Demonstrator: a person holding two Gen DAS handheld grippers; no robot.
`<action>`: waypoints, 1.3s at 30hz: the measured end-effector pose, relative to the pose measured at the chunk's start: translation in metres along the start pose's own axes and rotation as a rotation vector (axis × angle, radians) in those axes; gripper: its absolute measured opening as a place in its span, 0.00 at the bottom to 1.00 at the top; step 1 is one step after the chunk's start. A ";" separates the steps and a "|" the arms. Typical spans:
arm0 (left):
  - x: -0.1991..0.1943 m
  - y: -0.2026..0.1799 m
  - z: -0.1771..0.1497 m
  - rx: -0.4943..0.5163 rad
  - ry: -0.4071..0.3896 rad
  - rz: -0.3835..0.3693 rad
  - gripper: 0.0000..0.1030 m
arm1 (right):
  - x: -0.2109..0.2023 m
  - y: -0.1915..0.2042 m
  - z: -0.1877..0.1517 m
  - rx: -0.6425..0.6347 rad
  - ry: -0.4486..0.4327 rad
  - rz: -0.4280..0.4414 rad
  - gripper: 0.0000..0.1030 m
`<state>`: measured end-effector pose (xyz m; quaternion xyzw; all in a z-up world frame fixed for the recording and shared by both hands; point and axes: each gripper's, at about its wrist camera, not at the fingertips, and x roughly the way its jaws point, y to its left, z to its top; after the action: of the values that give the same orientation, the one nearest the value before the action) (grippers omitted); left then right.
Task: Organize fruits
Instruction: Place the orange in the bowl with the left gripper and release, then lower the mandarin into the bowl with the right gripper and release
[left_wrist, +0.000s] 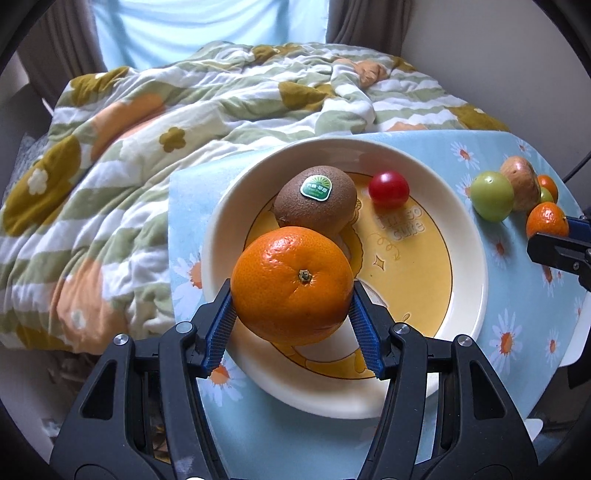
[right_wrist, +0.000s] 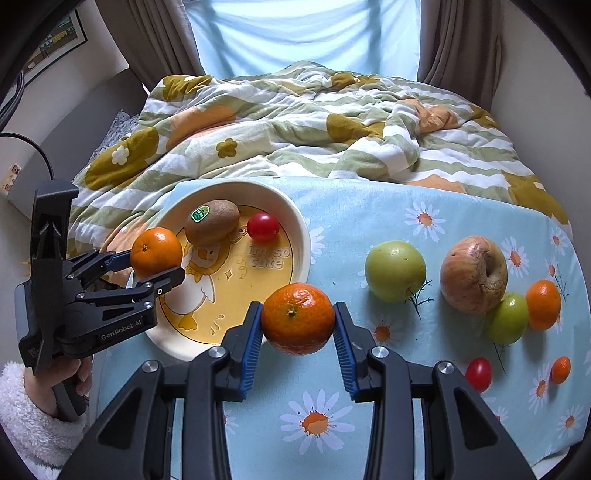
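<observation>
Mandarin between left gripper fingers

Four round orange-skinned mandarins are counted here: the left-held mandarin, the right-held mandarin, the far-right mandarin and the smallest mandarin; two small glossy red cherry tomatoes, the plate tomato and the cloth tomato; two smooth green round fruits, the larger green fruit and the smaller green fruit; one fuzzy brown kiwi with a green sticker; one wrinkled reddish-brown apple; one cream-rimmed yellow ceramic plate; two black plastic grippers with blue pads, the left gripper and the right gripper.
</observation>
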<state>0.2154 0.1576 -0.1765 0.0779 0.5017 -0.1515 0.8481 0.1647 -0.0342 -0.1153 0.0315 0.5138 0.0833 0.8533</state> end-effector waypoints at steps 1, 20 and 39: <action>0.001 0.000 0.000 0.009 0.000 0.000 0.63 | 0.000 0.000 0.001 0.003 0.000 -0.004 0.34; -0.041 -0.010 -0.002 -0.023 -0.077 -0.003 1.00 | -0.001 -0.001 0.017 -0.048 -0.008 0.042 0.33; -0.068 -0.021 -0.035 -0.186 -0.043 0.049 1.00 | 0.060 0.037 0.027 -0.318 0.008 0.163 0.33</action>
<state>0.1486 0.1597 -0.1332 0.0079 0.4932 -0.0852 0.8657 0.2121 0.0131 -0.1494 -0.0624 0.4931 0.2326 0.8360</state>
